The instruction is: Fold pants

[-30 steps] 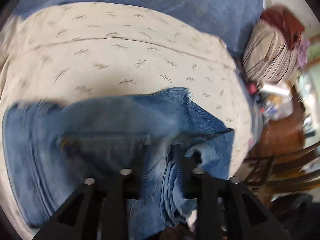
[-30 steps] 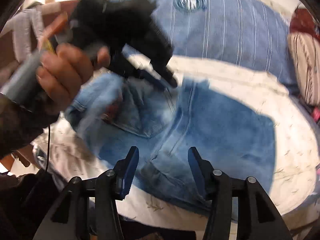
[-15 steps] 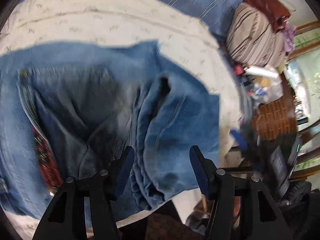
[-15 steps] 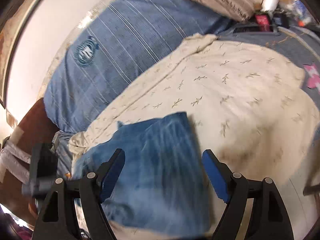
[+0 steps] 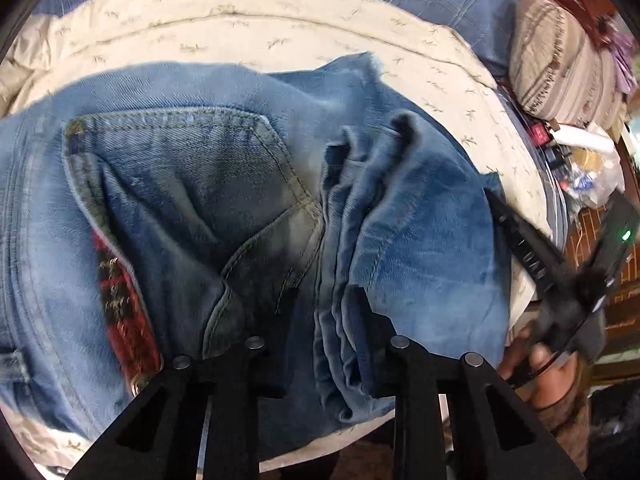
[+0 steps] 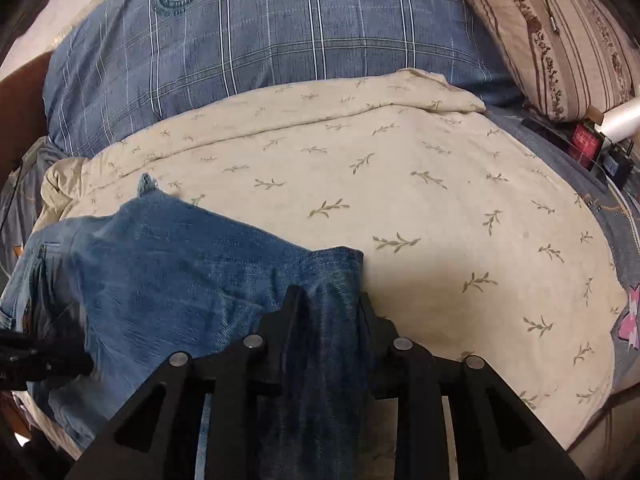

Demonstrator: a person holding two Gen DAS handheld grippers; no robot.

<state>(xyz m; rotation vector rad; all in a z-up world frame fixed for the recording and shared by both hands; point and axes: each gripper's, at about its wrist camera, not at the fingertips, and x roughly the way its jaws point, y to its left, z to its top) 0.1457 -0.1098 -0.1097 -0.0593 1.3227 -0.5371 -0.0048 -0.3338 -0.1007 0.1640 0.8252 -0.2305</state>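
Pants: blue denim pants [image 5: 248,200] lie folded on the cream leaf-print blanket [image 6: 400,200], at its near edge; the back pocket [image 5: 192,168] faces up.
Long axis: in the left wrist view the bundle runs left to right, waistband end to the left, stacked folded layers to the right.
Lining: a red plaid strip [image 5: 120,312] shows at the left part of the pants.
Left gripper: the left gripper [image 5: 320,320] has its jaws clamped on the bunched fold ridge at the near edge of the pants.
Right gripper: the right gripper [image 6: 326,312] has its jaws closed on the right-hand edge of the pants, denim filling the gap between them.
Hand: a hand [image 5: 548,368] holds the right gripper just right of the pants.
Hem: a frayed corner [image 6: 146,186] points away, onto the blanket.
Beyond the pants: a blue plaid cover [image 6: 280,32] lies behind the blanket.
Far right of the pants: a striped pillow [image 6: 560,32], with small clutter below it.
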